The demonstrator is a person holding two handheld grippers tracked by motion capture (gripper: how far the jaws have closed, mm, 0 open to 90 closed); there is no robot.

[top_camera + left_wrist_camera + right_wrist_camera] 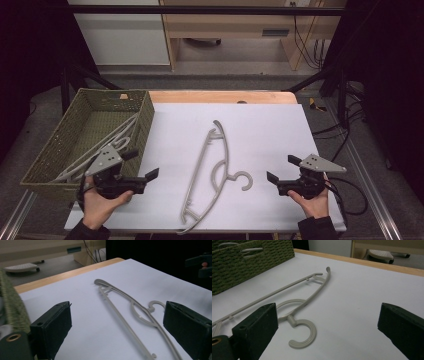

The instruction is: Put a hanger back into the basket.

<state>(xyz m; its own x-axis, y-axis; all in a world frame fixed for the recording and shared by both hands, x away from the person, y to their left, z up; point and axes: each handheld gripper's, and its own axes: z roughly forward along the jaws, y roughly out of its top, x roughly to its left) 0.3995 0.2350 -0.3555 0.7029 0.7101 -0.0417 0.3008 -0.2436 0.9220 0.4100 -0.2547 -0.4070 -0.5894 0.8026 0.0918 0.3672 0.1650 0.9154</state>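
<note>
Flat in the middle of the white table, grey plastic clothes hanger: long axis from near edge to far, hook toward right gripper. Left gripper and right one with jaws wide, holding nothing. At left, green woven basket with more grey hangers, seen inside from high view.

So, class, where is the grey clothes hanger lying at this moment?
In the high view, the grey clothes hanger lies flat mid-table on the white sheet, between the left gripper and right gripper, right of the woven basket.
</note>
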